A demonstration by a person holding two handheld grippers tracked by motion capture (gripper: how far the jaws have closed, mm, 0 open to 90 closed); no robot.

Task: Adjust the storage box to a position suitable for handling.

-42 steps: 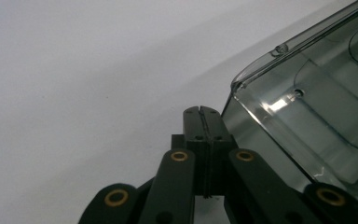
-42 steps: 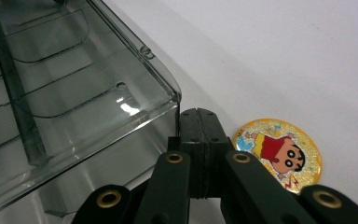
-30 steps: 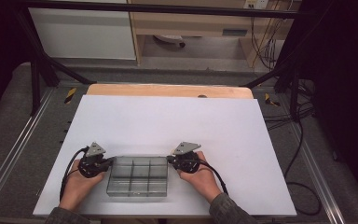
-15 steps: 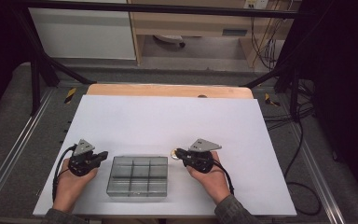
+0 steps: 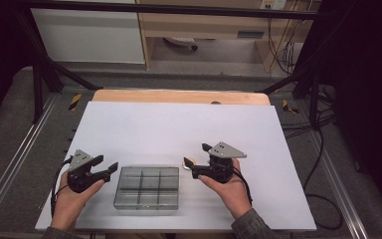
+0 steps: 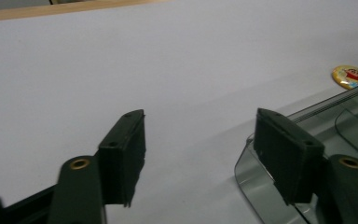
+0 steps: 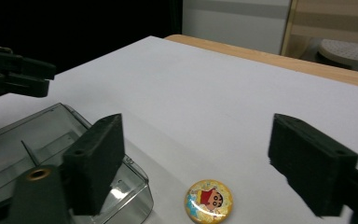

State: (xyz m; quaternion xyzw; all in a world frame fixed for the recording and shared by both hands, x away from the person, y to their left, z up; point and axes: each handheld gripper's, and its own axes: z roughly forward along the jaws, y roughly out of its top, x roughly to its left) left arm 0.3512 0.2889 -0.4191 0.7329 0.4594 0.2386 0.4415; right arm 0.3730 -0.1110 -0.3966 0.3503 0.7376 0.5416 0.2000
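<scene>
both claws, left (image 5: 110, 167) and right (image 5: 195, 160), have drawn farther off the tray (image 5: 147, 187).

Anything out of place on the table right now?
Only the round cartoon badge: it lies loose on the white table just off the clear divided box's corner, not in a compartment. Box looks square and undamaged.

A clear divided tray (image 5: 146, 187) lies flat on the white table, a cartoon badge (image 7: 208, 201) just beside its corner.

Compartment tray (image 5: 147, 187) on desk (image 5: 179, 124), near edge, centre-left. Left tool (image 5: 110, 167) just left of tray. Right tool (image 5: 195, 155) just right of it. Pin badge (image 7: 208, 201) between right tool's jaws, beside tray's far right corner.
</scene>
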